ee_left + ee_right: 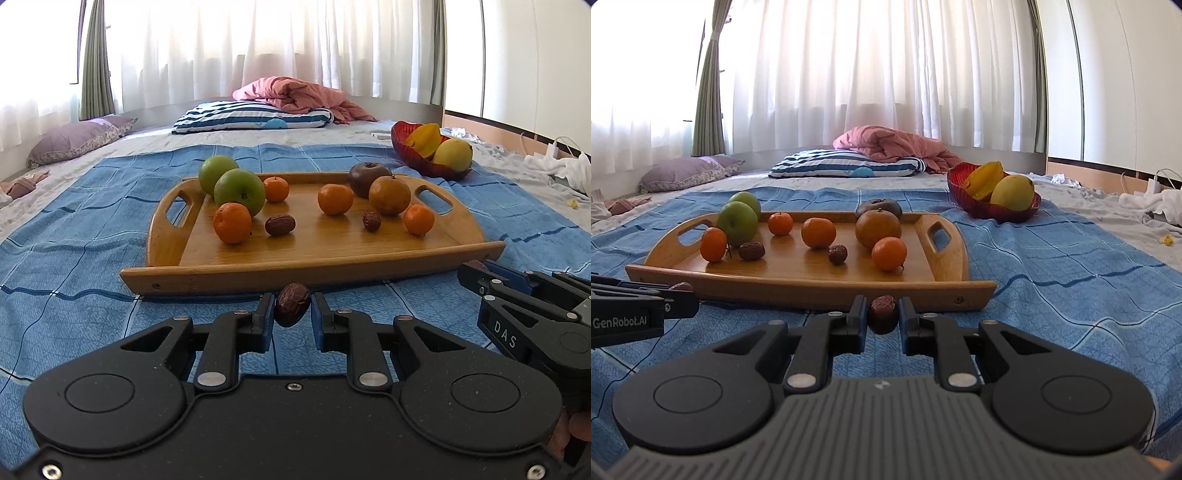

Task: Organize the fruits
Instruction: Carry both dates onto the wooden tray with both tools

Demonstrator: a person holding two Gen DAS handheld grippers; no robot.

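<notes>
On a blue checked bedspread, before a wooden tray of apples and tangerines, the left gripper pinches a tilted, near-upright dried date, the right gripper another date

From my seat, the wooden tray is my landmark, and several things around it are only partly readable. Behind the tray's far rim, a dark round fruit sits half covered by a brown one in front, so I cannot name it. At the tray's left end, the rear green apple is largely masked by the nearer apple. In the left wrist view the right claw is cut off by the picture's edge, and only a sliver of its date shows. Right of the tray, a small yellow speck is too small to identify.
</notes>
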